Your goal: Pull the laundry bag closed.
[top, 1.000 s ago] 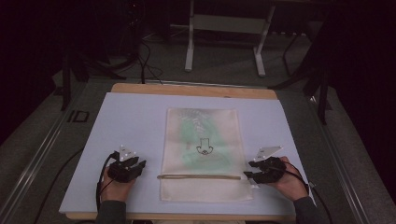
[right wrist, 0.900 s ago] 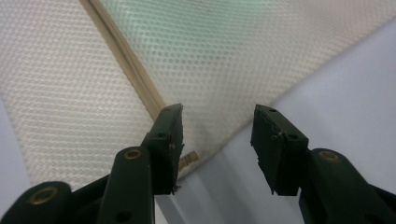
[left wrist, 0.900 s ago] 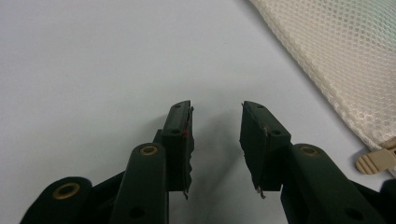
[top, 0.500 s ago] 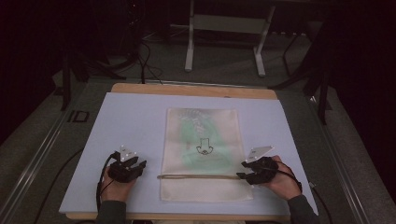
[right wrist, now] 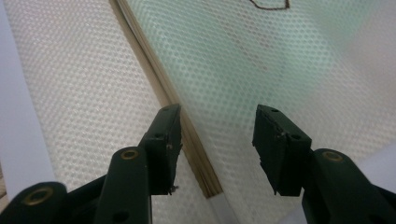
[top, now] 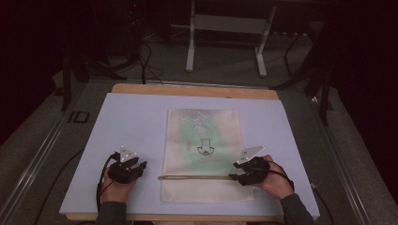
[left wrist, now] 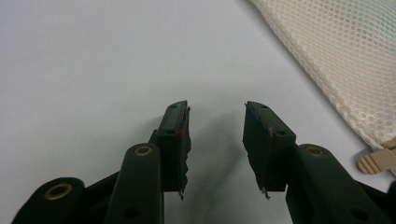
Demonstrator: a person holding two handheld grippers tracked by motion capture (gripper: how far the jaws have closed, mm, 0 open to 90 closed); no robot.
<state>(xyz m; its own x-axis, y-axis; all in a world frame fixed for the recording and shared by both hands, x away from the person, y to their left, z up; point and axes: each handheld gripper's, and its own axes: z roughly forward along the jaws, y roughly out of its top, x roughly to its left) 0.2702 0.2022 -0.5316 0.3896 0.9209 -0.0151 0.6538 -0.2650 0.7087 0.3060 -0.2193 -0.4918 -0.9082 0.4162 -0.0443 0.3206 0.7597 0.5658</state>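
A dim room takes up the upper half of the high view: dark floor, cables, and a pale metal stand [top: 227, 28] at top centre. Below it, the counter [top: 117, 122] fills the middle and lower frame, a wooden top covered by a pale blue-white sheet.

At the centre of the counter lies a cream mesh bag [top: 204, 154], flat, its long axis running from the bottom of the frame toward the top. Something green shows through the mesh, along with a small dark drawn figure. Across the bag's lower part, left to right in the frame, runs a tan zipper [top: 195, 177].

The right gripper [top: 234, 177] sits at the lower right of the bag, its jaws right at the zipper's right end. In the right gripper view its jaws stand well apart and hold nothing; the zipper [right wrist: 187, 135] runs diagonally from upper left down past the left jaw, with mesh between and beyond both jaws. This hand is the nearer one, and the zipper's line is what any pull would follow, toward the left of the high view.

The left gripper [top: 141, 165] rests at lower left, apart from the bag's left edge. Its jaws are also spread and empty over bare sheet; in the left gripper view the bag's [left wrist: 345, 56] edge lies at upper right, with a tan ribbed tab [left wrist: 377, 161] at the right edge.
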